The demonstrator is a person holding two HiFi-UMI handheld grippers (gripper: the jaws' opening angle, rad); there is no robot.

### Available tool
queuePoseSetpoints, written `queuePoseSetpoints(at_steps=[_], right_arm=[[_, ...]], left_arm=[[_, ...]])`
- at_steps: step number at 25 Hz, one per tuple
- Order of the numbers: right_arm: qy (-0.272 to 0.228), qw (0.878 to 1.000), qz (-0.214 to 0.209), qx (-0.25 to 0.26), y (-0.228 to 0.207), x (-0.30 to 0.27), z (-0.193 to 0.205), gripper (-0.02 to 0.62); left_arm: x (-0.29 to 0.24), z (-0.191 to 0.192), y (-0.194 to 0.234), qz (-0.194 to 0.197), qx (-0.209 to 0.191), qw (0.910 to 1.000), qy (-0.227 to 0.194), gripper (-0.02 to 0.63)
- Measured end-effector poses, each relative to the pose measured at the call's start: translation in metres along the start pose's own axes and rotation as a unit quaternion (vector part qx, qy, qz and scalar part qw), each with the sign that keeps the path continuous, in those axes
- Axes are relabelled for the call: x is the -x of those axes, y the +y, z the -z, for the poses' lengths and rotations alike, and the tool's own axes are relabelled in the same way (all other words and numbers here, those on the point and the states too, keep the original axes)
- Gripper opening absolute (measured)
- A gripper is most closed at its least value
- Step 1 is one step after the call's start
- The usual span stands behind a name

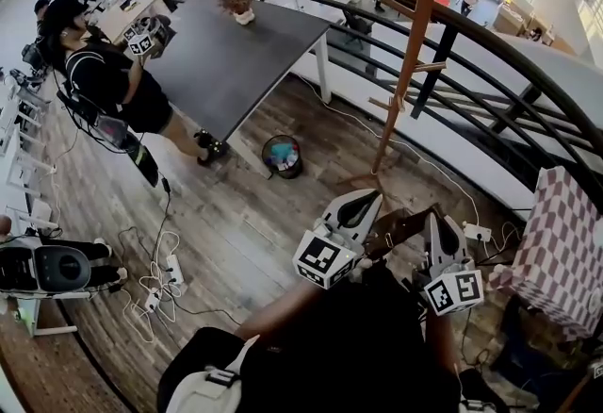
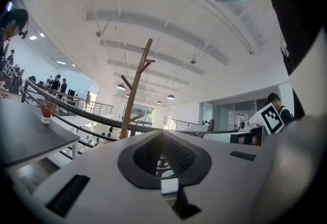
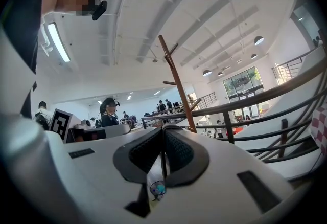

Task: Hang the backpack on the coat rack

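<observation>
The coat rack (image 1: 411,53) is a bare wooden pole with short pegs, standing on the wood floor by the curved black railing (image 1: 490,43). It also rises ahead in the left gripper view (image 2: 134,92) and the right gripper view (image 3: 177,85). Nothing hangs on it. I see no backpack that I can name for sure. A round dark bag or basket (image 1: 282,156) with teal and pink inside lies on the floor left of the rack's foot. My left gripper (image 1: 366,203) and right gripper (image 1: 440,224) are held low and close to my body, both shut and empty.
A dark table (image 1: 231,53) stands at the back left with a small plant (image 1: 239,4) on it. Another person (image 1: 104,81) with grippers stands beside it. Cables and a power strip (image 1: 155,284) lie on the floor at left. A checked cloth (image 1: 556,241) is at right.
</observation>
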State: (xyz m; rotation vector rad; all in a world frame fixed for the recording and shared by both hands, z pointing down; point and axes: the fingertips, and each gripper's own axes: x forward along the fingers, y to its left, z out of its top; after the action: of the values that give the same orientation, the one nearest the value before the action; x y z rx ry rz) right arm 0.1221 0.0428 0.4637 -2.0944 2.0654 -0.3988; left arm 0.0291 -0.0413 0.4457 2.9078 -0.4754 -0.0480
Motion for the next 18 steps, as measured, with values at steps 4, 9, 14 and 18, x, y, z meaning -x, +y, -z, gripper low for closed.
queuePoseSetpoints(at_steps=[4,9,14,18], right_arm=[[0.01,1.0,-0.025,0.001,-0.007,-0.007,-0.001,0.026],[0.023,0.998,-0.056,0.005,-0.019,-0.017,-0.003,0.026],[0.027,0.996,-0.082,0.008,-0.038,-0.027,-0.009,0.026],[0.027,0.995,-0.096,0.011,-0.056,-0.038,-0.019,0.026]], left_arm=[[-0.015,0.001,0.002,-0.017,0.004,0.9999,-0.002,0.007],[-0.041,0.004,0.002,-0.037,0.004,0.9993,-0.003,0.006],[-0.065,0.006,0.004,-0.054,0.002,0.9985,-0.004,0.007],[-0.081,0.001,0.007,-0.07,0.003,0.9975,-0.009,0.006]])
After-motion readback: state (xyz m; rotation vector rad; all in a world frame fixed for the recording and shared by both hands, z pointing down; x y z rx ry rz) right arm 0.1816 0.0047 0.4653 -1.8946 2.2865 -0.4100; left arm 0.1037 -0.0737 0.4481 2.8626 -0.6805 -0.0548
